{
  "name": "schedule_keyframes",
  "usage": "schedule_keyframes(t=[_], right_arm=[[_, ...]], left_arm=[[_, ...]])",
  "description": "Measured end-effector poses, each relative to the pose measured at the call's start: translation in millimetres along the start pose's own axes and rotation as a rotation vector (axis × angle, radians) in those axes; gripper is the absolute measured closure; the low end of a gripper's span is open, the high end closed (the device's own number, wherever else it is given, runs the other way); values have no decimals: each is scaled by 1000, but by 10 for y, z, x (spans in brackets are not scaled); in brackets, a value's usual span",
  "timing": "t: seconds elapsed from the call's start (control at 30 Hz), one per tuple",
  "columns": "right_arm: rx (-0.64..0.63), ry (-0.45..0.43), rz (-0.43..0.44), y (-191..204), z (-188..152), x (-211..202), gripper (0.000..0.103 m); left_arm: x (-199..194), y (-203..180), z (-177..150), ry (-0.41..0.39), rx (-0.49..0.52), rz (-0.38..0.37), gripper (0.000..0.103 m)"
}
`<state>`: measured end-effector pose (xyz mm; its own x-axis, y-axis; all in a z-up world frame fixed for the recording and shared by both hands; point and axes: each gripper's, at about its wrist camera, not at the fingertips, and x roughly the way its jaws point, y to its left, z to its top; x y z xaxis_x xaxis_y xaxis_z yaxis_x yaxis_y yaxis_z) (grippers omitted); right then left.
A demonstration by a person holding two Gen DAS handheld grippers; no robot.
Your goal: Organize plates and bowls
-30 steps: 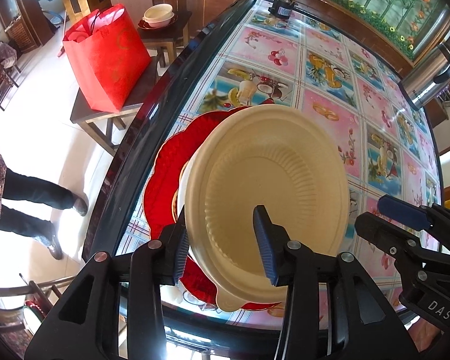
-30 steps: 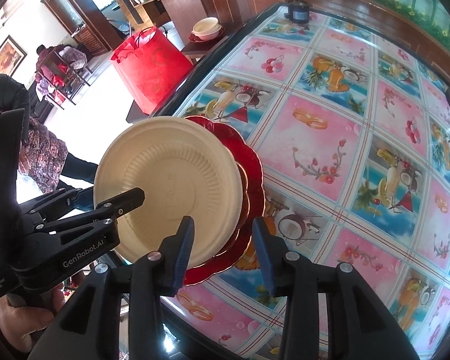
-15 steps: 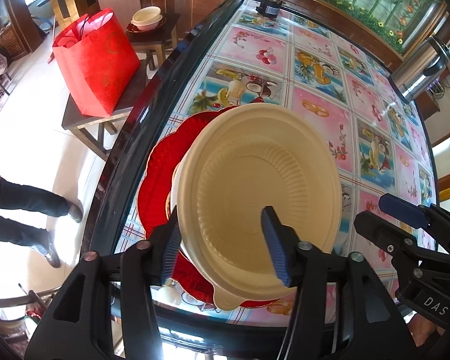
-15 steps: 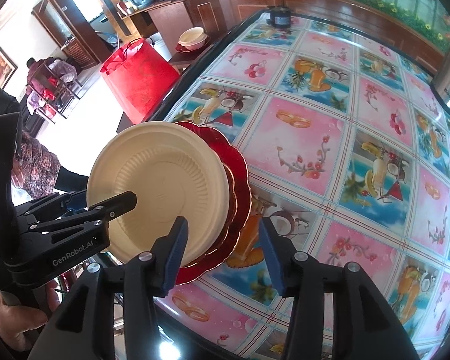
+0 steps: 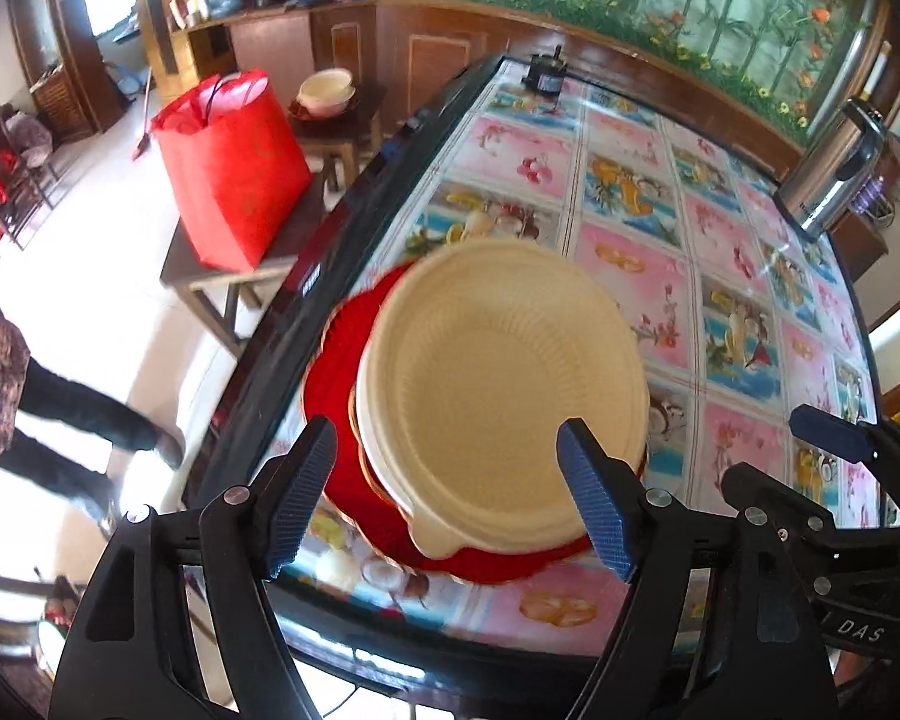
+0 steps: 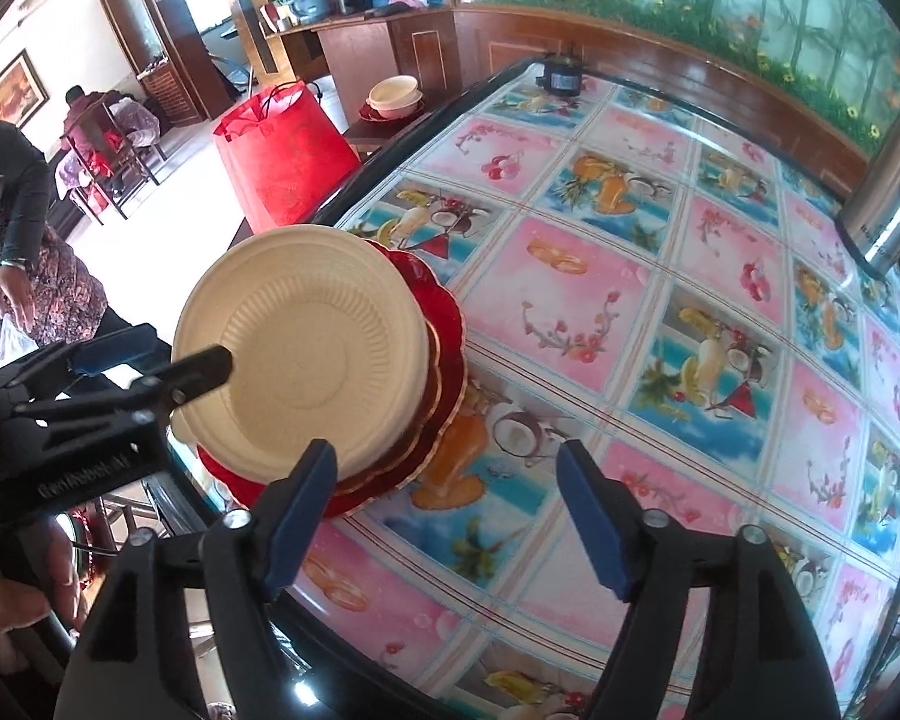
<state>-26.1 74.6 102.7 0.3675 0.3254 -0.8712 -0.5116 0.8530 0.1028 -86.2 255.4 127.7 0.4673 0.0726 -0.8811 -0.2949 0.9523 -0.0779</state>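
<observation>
One cream bowl (image 5: 501, 396) sits on top of a stack of red plates (image 5: 342, 372) at the near left edge of the table (image 5: 660, 276), which is covered with a cloth of pink and blue fruit squares. In the right wrist view the stack under the bowl (image 6: 306, 360) shows two scalloped, gold-edged red plates (image 6: 444, 354); whether more lie beneath cannot be told. The left gripper (image 5: 447, 492) hangs over the bowl with its two blue-padded fingers (image 5: 303, 495) spread wide, one to each side of the bowl's near rim and clear of it, holding nothing. The right gripper (image 6: 444, 516) is likewise spread open and empty, above the cloth just to the right of the stack; its left finger overlaps the plates' near edge in the view, but contact cannot be told. Each gripper shows at the margin of the other's camera. Off the table to the left, one red bag (image 5: 234, 174) stands on a low wooden side table (image 5: 228, 276), and on a second one behind it sits one more cream bowl (image 6: 393, 97) on a red plate. One steel flask (image 5: 834, 171) stands at the table's far right, one small dark object (image 5: 546, 75) at its far end. Two people appear in the right wrist view at left, one standing (image 6: 36, 264), one seated (image 6: 90, 120) farther back.
</observation>
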Motion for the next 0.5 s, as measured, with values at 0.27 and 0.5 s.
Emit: schedule_keyframes(t=[0.27, 0.5], right_arm=[[-25, 8, 5, -116, -205, -70, 25], [-57, 8, -4, -146, -332, -136, 22]], left_arm=[[104, -249, -306, 97, -8, 0, 26], [-69, -348, -452, 21, 23, 88, 26]])
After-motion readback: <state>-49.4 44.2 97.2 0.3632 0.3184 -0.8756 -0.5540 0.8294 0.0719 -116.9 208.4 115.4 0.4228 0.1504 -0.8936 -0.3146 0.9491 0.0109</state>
